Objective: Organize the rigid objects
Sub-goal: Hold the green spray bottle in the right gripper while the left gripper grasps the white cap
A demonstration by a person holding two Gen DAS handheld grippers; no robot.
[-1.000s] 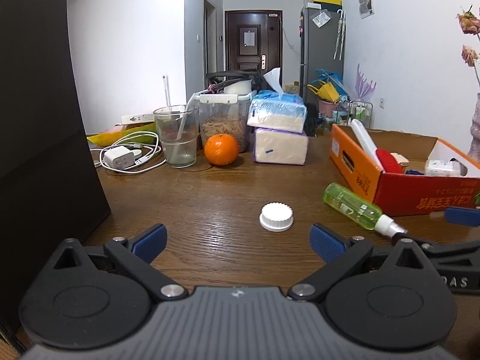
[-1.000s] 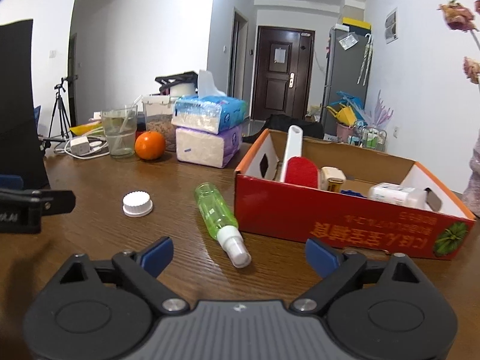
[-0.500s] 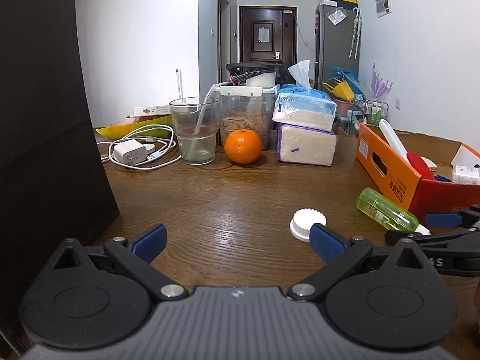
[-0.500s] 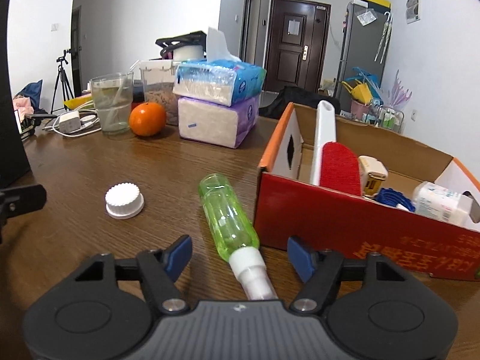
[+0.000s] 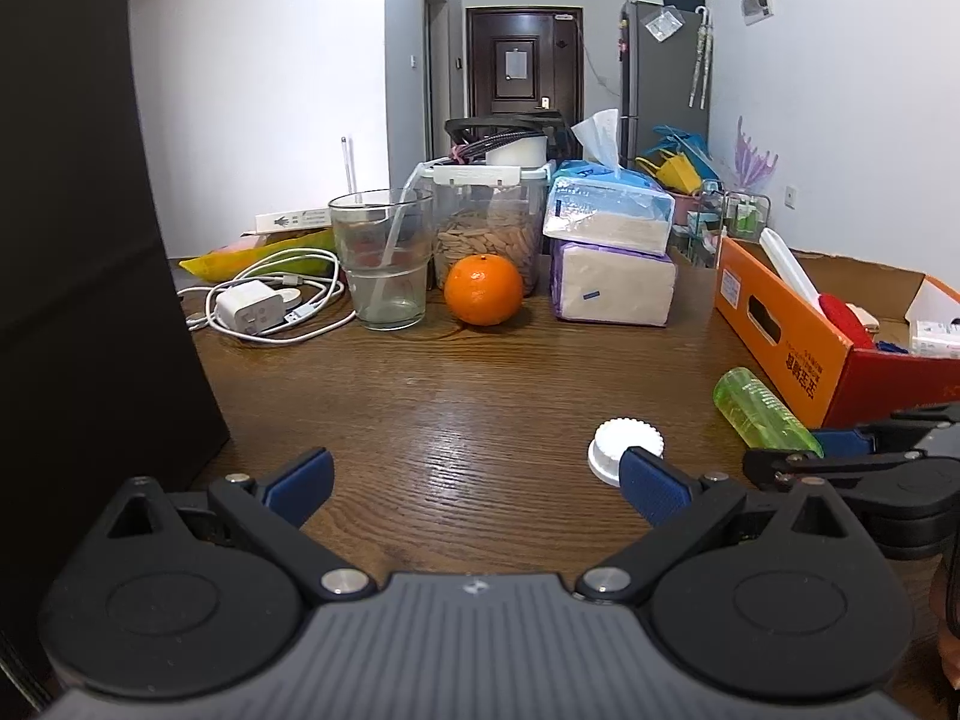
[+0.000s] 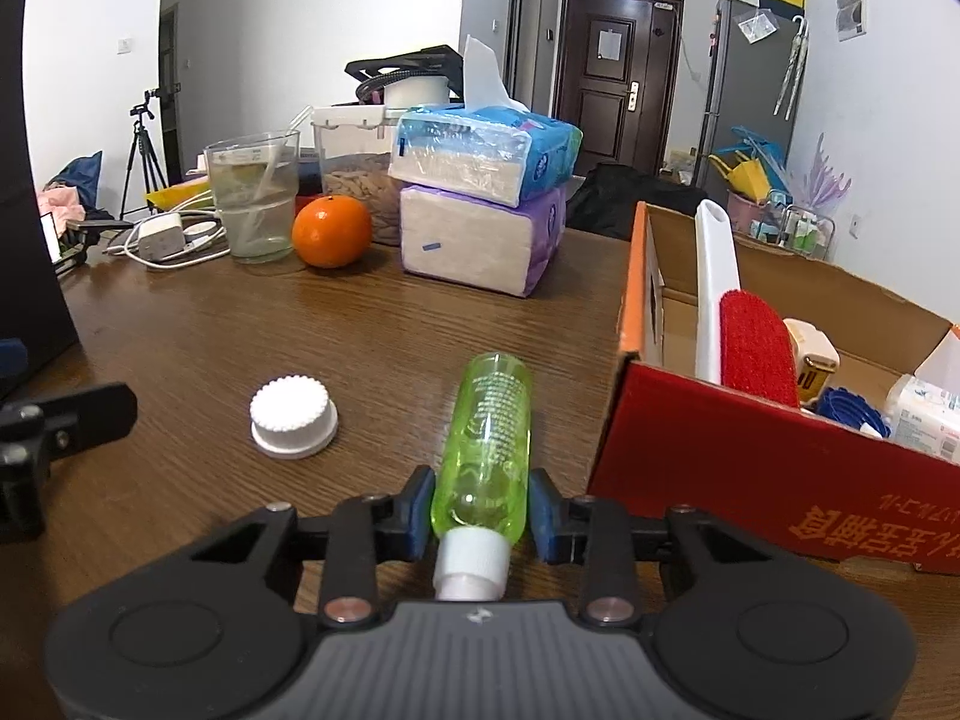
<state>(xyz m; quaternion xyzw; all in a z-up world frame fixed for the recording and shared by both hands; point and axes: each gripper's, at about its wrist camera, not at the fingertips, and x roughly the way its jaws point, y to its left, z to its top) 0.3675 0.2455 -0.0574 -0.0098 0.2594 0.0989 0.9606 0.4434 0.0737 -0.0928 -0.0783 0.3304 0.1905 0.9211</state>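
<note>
The green spray bottle [image 6: 487, 438] lies on the wooden surface [image 6: 384, 330] just beside the orange cardboard box [image 6: 744, 468], and my right tongs [image 6: 480, 516] have just closed onto it near its white nozzle. The white cap [image 6: 294, 417] sits loose beside it, in front of my left tongs [image 5: 474, 480], which stand wide apart. The box already holds several items; I judge the bottle and cap remain.

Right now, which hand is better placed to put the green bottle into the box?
Right. Its tongs have just closed on the translucent green spray bottle beside the red-orange cardboard box. The left tongs are open, empty.
</note>
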